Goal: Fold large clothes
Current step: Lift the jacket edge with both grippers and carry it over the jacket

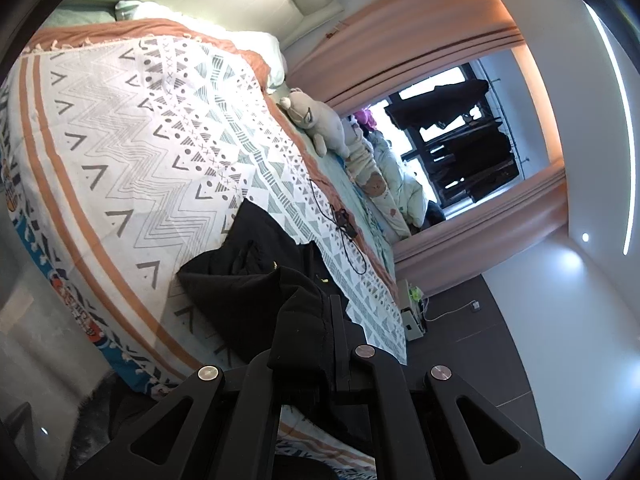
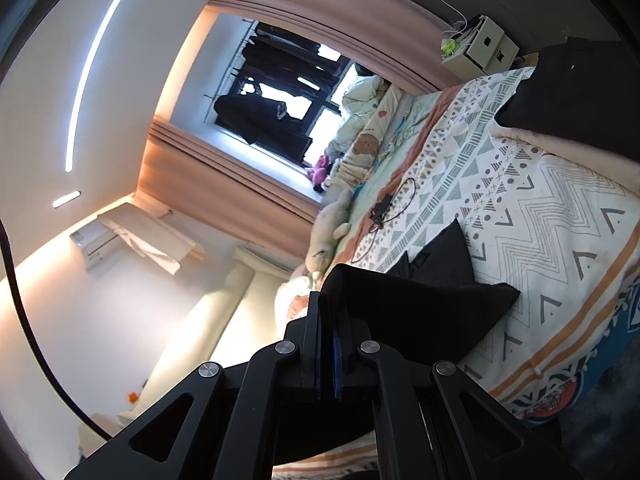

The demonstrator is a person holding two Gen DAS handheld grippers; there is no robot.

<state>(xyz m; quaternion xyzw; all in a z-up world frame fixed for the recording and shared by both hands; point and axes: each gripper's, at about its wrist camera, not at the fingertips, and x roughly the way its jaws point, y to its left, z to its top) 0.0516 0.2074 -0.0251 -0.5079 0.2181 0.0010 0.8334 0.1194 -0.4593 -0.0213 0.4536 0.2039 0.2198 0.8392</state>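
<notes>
1. Black fabric fills our grip: the black garment (image 1: 256,280) lies bunched on the patterned bedspread (image 1: 132,128), one edge lifted from it.
2. We see the left gripper (image 1: 320,340) clamped narrow on a fold of that garment.
3. We see the right gripper (image 2: 328,320) pinched narrow on another edge of the garment (image 2: 420,312), which drapes from its fingers toward the bedspread (image 2: 560,208).
4. A black cable (image 1: 344,232) rests on the bedspread beyond the garment, and a plush toy (image 1: 320,124) lies near the curtain (image 1: 400,40).
</notes>
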